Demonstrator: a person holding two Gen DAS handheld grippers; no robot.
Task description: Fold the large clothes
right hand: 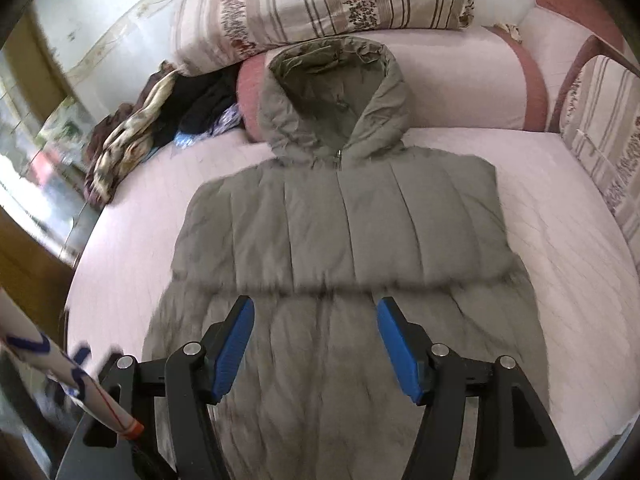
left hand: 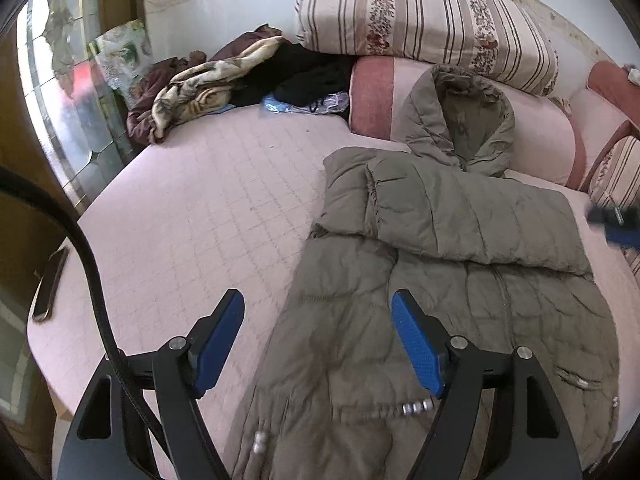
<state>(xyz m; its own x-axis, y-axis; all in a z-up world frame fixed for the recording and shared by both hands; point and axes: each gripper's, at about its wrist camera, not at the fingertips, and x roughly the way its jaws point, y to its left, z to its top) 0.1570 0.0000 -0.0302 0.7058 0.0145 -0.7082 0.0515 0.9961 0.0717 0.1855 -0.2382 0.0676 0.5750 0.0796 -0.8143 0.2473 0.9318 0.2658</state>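
Note:
An olive-grey padded hooded coat (left hand: 460, 240) lies front up on the pink quilted bed (left hand: 192, 208), hood toward the pillows. Both sleeves are folded across its chest in a band (right hand: 340, 232). My left gripper (left hand: 318, 312) hovers open above the coat's lower left edge with nothing between its blue pads. My right gripper (right hand: 316, 316) hangs open above the coat's lower middle (right hand: 320, 380), also empty. The right gripper (left hand: 616, 220) also shows as a blurred blue and black shape at the right edge of the left wrist view.
Striped floral pillows (left hand: 424, 20) and a pink bolster (right hand: 460, 84) line the head of the bed. A heap of dark and patterned clothes (left hand: 208, 84) lies at the far left corner. A phone (left hand: 50, 284) rests at the bed's left edge. A sleeve (right hand: 68, 380) shows lower left.

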